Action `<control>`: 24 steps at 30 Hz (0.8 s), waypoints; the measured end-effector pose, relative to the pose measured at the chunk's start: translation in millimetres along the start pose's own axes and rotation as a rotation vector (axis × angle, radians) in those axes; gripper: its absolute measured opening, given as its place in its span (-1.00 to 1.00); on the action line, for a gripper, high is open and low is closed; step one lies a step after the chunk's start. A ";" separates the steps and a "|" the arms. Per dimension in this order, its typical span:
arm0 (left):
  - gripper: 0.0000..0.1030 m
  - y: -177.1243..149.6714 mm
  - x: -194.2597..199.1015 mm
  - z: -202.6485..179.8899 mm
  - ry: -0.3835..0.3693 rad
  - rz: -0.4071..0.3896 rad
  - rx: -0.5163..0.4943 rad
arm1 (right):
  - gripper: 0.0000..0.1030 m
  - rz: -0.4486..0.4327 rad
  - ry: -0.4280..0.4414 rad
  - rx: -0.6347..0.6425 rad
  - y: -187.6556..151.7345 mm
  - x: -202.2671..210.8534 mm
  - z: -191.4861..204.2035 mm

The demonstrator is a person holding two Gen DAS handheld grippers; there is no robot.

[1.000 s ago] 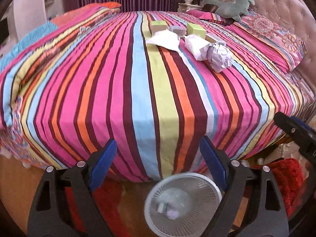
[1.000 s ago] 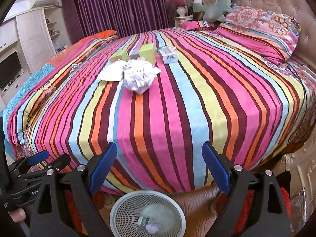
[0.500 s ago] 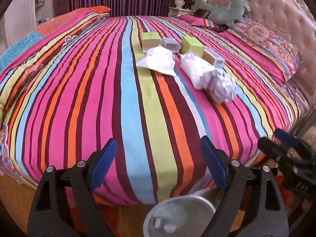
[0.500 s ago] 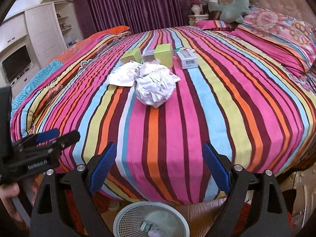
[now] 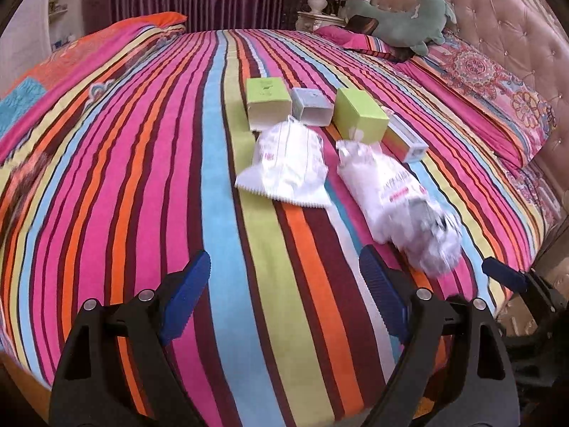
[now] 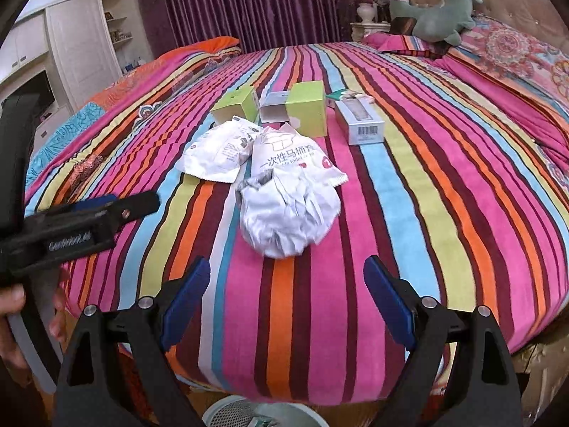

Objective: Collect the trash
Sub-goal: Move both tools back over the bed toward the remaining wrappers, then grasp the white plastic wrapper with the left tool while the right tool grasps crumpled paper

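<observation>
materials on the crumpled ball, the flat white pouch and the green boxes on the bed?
Crumpled ball: looks like matte white paper, sharp creases and folds. Flat white pouch: likely plastic film or coated paper, slight sheen, serrated sealed edge, printed text. Green boxes: thin cardboard by the look, crisp straight edges, matte print, white inside at an open end.

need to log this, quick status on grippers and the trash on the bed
Left gripper open, empty. Right gripper open, empty. Crumpled paper ball nearest, untouched on striped bedspread. Nothing in the way.

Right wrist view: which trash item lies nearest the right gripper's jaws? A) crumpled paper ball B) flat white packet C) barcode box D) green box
A: the crumpled paper ball sits just beyond the open right gripper, nearer than every other item on the bed.
</observation>
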State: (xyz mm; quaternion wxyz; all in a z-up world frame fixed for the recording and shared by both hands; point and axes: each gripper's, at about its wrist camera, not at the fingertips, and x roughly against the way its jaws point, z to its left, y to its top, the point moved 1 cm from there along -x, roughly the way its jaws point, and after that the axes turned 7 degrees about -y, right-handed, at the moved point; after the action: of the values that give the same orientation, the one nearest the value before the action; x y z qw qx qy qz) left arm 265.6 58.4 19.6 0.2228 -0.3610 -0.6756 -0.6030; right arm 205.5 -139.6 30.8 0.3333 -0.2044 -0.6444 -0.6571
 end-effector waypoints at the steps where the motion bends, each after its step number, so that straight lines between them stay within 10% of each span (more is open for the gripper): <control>1: 0.62 7.2 -5.6 -0.7 0.005 0.002 -0.016 | 0.63 0.004 0.001 0.000 2.1 -3.2 0.5; 24: 0.62 83.0 -103.5 2.3 0.020 0.135 -0.125 | 0.63 0.071 -0.060 0.078 32.8 -60.4 8.2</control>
State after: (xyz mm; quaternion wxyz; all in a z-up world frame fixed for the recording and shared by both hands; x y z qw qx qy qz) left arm 395.0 39.0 -2.6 0.2467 -0.4129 -0.6084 -0.6313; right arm 269.1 -119.2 12.7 0.3446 -0.2334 -0.6718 -0.6127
